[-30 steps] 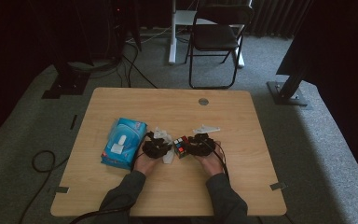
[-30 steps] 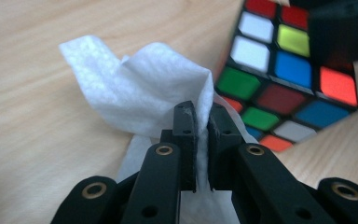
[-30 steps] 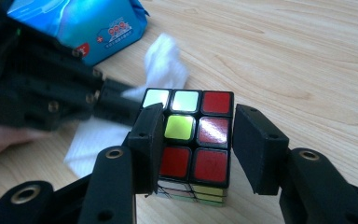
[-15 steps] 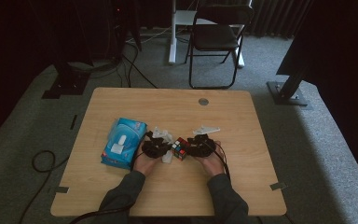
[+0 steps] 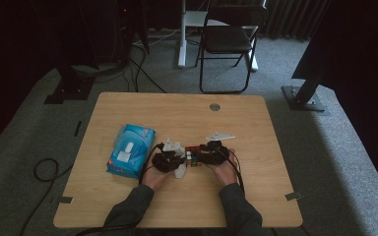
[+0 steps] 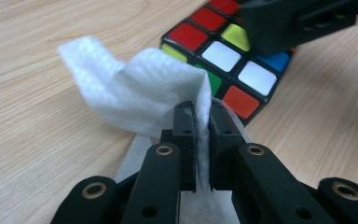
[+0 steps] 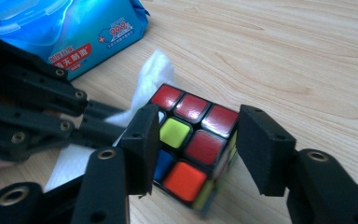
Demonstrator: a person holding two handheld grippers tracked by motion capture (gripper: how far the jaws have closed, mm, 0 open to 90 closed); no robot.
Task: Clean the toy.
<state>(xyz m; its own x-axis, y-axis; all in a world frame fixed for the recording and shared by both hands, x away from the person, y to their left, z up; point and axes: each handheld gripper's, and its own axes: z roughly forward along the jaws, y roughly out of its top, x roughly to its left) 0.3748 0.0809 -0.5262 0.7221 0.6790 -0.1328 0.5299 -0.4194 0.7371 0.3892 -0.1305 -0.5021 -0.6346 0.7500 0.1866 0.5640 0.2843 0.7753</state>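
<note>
A scrambled colour cube rests on the wooden table between my two grippers. My left gripper is shut on a white wipe, which is held against the cube's near side. My right gripper straddles the cube. Its jaws have just been opening: the left pad sits by one face and a gap shows at the right pad. In the high view the left gripper and the right gripper face each other across the cube.
A blue pack of wet wipes lies left of the hands, also in the right gripper view as the blue pack. A round grommet sits near the table's far edge. A folding chair stands beyond the table.
</note>
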